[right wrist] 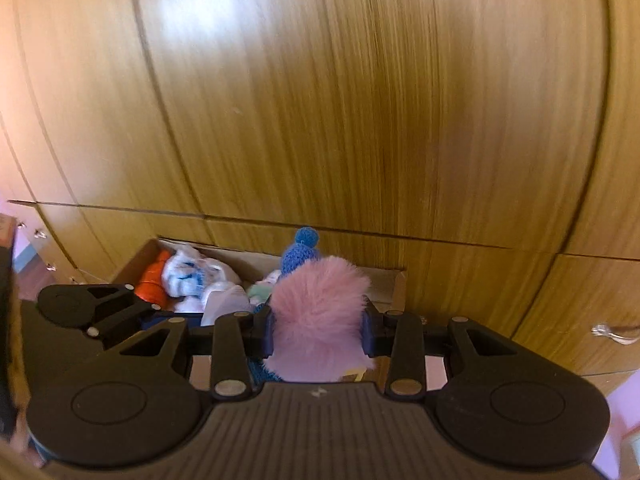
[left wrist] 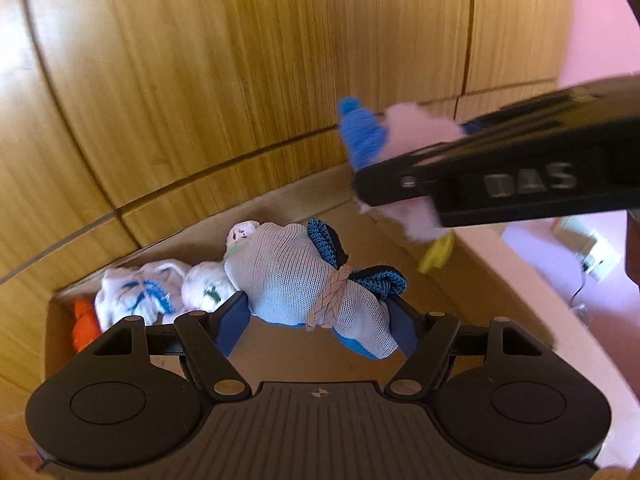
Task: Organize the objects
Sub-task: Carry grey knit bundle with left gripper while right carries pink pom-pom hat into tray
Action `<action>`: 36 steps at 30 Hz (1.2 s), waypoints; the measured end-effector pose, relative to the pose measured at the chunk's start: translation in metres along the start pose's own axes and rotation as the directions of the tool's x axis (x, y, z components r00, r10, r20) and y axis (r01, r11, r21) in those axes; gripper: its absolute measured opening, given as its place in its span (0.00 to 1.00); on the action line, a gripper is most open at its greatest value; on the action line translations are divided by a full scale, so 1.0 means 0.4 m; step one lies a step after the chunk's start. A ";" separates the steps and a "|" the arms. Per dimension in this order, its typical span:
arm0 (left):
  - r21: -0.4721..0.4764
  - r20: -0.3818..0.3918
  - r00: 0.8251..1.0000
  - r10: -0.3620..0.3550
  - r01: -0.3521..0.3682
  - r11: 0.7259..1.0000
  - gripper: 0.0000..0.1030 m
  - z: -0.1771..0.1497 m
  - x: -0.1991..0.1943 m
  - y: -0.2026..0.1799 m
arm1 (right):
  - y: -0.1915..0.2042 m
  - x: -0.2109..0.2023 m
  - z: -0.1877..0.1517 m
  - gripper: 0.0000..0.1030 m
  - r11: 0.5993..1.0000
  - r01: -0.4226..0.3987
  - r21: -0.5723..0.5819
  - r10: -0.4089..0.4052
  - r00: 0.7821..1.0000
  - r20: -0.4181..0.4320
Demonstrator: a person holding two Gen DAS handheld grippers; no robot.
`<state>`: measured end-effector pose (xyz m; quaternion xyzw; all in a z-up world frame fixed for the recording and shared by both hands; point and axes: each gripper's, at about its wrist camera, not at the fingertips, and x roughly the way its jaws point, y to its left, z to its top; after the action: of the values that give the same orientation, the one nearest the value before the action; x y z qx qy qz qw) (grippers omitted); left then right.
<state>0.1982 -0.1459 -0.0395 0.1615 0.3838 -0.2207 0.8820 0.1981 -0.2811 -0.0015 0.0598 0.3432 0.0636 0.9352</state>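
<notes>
The left gripper (left wrist: 318, 312) is clamped on a white mesh bundle (left wrist: 304, 280) tied with a braided band, blue-black knit poking out behind it; the bundle's underside is hidden by the gripper body. It hangs over an open cardboard box (left wrist: 280, 352) set against wooden cabinet doors (left wrist: 200, 80). Inside the box lie an orange knit piece (left wrist: 84, 320), half cut off by the jaw, and white cloth items (left wrist: 136, 296) too blurred to identify. The right gripper (right wrist: 318, 330), narrowly parted, pinches a pink fluffy item (right wrist: 320, 312) with a blue knit tip (right wrist: 302, 250), its lower part hidden
</notes>
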 end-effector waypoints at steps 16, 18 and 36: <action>0.031 -0.051 0.998 0.028 -0.026 0.999 0.80 0.014 0.071 0.002 | -0.007 0.171 0.022 0.46 0.996 0.088 0.032 -0.083 0.989 -0.124; 0.021 -0.051 0.998 0.027 -0.026 0.999 0.80 0.010 0.064 0.007 | -0.008 0.162 0.022 0.52 0.996 0.079 0.052 -0.073 0.991 -0.111; -0.066 -0.035 0.999 0.004 -0.007 0.998 0.80 0.039 -0.120 0.026 | 0.058 0.005 0.045 0.58 0.995 0.074 0.071 -0.072 0.997 -0.031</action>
<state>0.1839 -0.1313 0.0079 0.1373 0.4058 -0.2026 0.8806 0.2093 -0.2591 0.0144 0.0799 0.3605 0.0180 0.9292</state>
